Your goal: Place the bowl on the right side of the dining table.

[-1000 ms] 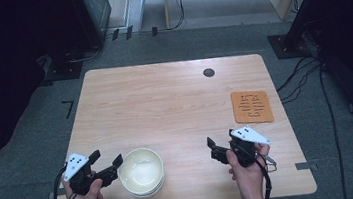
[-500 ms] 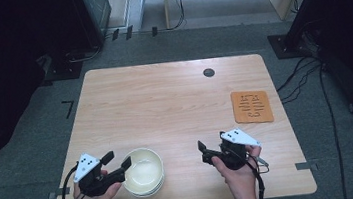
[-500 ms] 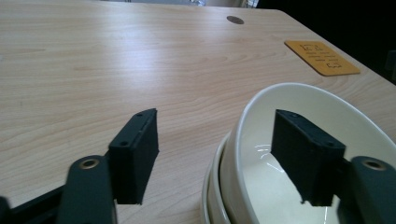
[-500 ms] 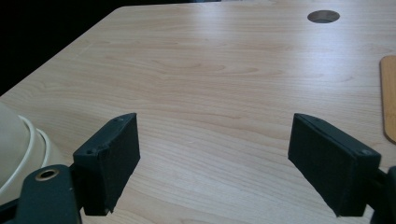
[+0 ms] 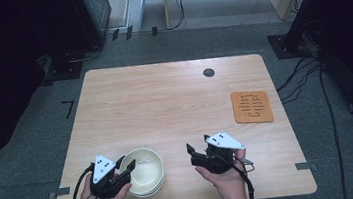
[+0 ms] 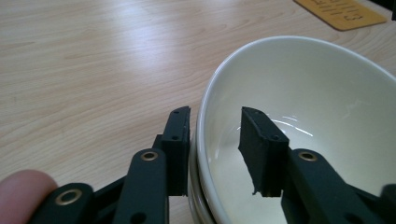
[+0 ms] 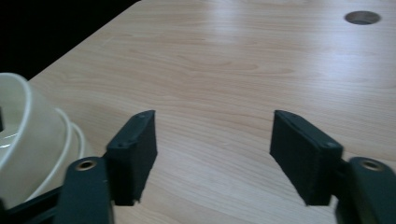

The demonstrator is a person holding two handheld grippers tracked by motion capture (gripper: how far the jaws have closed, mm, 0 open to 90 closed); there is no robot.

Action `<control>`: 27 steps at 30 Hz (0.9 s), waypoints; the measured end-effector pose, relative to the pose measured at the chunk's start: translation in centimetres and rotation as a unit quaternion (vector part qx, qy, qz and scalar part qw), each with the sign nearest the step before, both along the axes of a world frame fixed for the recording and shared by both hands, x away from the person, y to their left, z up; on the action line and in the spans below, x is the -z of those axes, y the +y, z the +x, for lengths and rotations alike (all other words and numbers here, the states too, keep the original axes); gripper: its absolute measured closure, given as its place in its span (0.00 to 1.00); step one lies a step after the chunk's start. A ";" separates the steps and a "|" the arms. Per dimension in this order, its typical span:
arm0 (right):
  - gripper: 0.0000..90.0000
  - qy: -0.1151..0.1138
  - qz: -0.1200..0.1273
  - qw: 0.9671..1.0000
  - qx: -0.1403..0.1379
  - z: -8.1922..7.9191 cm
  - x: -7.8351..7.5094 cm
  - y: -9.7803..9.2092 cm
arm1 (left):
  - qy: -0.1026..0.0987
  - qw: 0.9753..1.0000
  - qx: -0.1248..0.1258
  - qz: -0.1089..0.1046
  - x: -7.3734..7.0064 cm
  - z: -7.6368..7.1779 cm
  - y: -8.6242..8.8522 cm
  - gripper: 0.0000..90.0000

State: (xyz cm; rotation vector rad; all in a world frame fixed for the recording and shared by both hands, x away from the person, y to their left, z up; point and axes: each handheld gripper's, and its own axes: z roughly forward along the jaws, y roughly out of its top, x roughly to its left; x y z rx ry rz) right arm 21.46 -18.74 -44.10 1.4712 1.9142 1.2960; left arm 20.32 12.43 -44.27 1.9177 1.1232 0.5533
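A stack of cream bowls [image 5: 145, 171] sits near the table's front edge, left of centre. My left gripper [image 5: 126, 165] is at the stack's left side. In the left gripper view its jaws straddle the top bowl's [image 6: 299, 107] rim, one outside against the wall and one inside with a gap, so the left gripper [image 6: 217, 149] is open. My right gripper [image 5: 192, 156] hovers to the right of the bowls, open over bare wood. In the right gripper view the right gripper [image 7: 212, 156] holds nothing, and the bowls [image 7: 28, 140] show at the left edge.
An orange mat [image 5: 251, 106] lies at the right side of the wooden table [image 5: 165, 106], and its corner [image 6: 341, 11] appears beyond the bowl. A round cable hole [image 5: 208, 72] sits near the far edge. Dark equipment and cables surround the table on the floor.
My left gripper has slid right until its jaws sit over the bowl's rim. My right gripper has moved left, closer to the bowls. The bowls have stayed put.
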 end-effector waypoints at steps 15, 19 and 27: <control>0.64 0.001 0.065 0.993 -0.094 0.2 -0.6 2.9 | -0.028 1.000 0.005 0.002 -0.3 -0.2 0.3 0.93; 0.66 -0.001 0.090 0.990 -0.110 0.1 -0.5 3.7 | -0.046 0.999 0.008 0.021 -0.4 -0.5 0.0 0.93; 0.63 0.002 0.081 0.989 -0.121 -0.4 -0.7 5.0 | -0.100 0.995 -0.001 0.011 -1.1 -1.3 0.0 0.93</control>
